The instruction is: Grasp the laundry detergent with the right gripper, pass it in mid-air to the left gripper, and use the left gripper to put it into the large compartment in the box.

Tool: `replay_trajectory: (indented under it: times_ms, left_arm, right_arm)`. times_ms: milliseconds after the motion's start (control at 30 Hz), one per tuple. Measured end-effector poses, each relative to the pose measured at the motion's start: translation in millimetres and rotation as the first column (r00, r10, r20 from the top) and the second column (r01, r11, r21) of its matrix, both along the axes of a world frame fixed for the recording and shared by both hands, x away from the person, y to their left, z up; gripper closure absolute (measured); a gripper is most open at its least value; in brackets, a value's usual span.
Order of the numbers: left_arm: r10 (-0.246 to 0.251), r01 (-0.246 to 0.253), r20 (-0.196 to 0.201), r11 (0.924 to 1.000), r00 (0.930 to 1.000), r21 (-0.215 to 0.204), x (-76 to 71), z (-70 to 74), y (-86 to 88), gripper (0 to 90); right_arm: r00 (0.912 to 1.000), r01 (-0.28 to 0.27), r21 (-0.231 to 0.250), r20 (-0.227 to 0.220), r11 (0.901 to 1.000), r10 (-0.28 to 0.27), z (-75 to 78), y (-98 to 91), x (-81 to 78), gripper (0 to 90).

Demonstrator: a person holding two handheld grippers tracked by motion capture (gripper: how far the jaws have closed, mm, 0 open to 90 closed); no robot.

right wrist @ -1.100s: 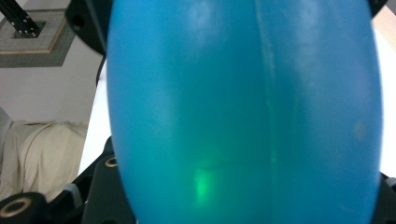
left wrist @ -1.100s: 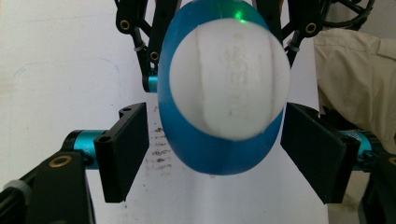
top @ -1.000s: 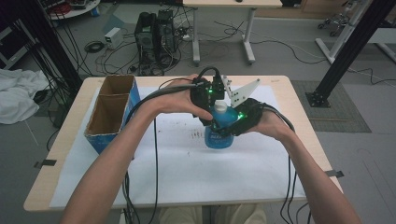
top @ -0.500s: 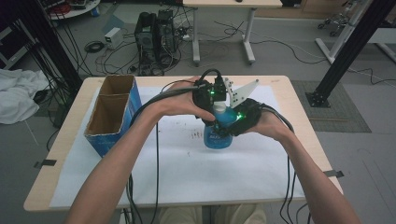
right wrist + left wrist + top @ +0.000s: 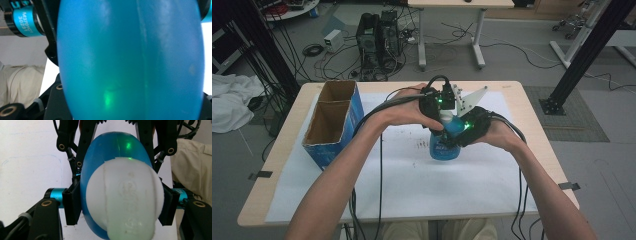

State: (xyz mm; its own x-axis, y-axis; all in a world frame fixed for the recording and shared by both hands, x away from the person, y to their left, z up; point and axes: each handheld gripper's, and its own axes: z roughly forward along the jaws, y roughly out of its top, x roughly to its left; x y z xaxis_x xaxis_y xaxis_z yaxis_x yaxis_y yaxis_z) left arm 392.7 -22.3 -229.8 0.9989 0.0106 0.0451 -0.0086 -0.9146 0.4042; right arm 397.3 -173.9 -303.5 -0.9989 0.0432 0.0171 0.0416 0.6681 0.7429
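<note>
"M3701C1 30231" on teal cylinder [image 5: 23, 19] of hand-held gripper

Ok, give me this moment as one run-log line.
left gripper: just been closing, jaws on white cap | right gripper: shut on blue bottle | bottle upright on table

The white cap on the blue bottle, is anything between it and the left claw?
Nothing visible. In the left gripper view the white cap sits directly between the left claw, whose jaws have just been closing and now meet its sides. The right claw holds the blue bottle lower down, below the cap.
</note>
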Motion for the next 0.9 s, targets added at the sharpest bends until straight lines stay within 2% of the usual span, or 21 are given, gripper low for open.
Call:
replay_trajectory:
  times_ms: [467, 533, 633, 667, 733, 767, 900]
  left_arm:
    - [0.003, -0.003, 0.002, 1.0000, 1.0000, -0.001, -0.3, 0.1, 0.4, 37.4]
    - [-0.001, 0.001, -0.003, 0.9999, 1.0000, 0.010, 0.0, -1.0, 0.5, 37.4]
    - [0.003, -0.003, -0.003, 1.0000, 1.0000, 0.003, -0.2, -0.4, 1.0, 37.5]
    - [-0.001, 0.001, -0.001, 0.9999, 1.0000, 0.014, -0.9, -1.3, 0.0, 37.6]
    - [0.003, -0.003, 0.001, 1.0000, 1.0000, 0.000, 0.0, 0.1, 1.0, 37.8]
    - [0.001, -0.001, -0.004, 0.9998, 1.0000, 0.019, -0.5, -1.2, -0.1, 37.9]
    - [0.008, -0.008, -0.006, 0.9998, 0.9999, 0.019, -0.7, -0.9, -0.3, 38.1]
  right_arm:
    - [1.0000, -0.001, -0.002, -0.005, 1.0000, 0.001, -2.0, 1.7, 0.7, 43.6]
    - [1.0000, 0.003, 0.007, -0.001, 1.0000, -0.003, -0.4, 0.3, 0.7, 43.6]
    - [1.0000, -0.002, -0.003, -0.007, 1.0000, 0.002, -2.6, 1.9, 0.7, 43.6]
    - [1.0000, -0.002, -0.002, -0.005, 1.0000, 0.002, -2.1, 1.7, 0.7, 43.6]
    - [1.0000, 0.001, 0.001, -0.001, 1.0000, -0.001, -1.1, 1.1, 0.5, 43.6]
    - [1.0000, 0.001, 0.000, -0.003, 1.0000, -0.001, -1.6, 1.5, 0.6, 43.5]
    - [1.0000, -0.003, -0.003, -0.008, 1.0000, 0.003, -2.8, 2.0, 0.7, 43.4]
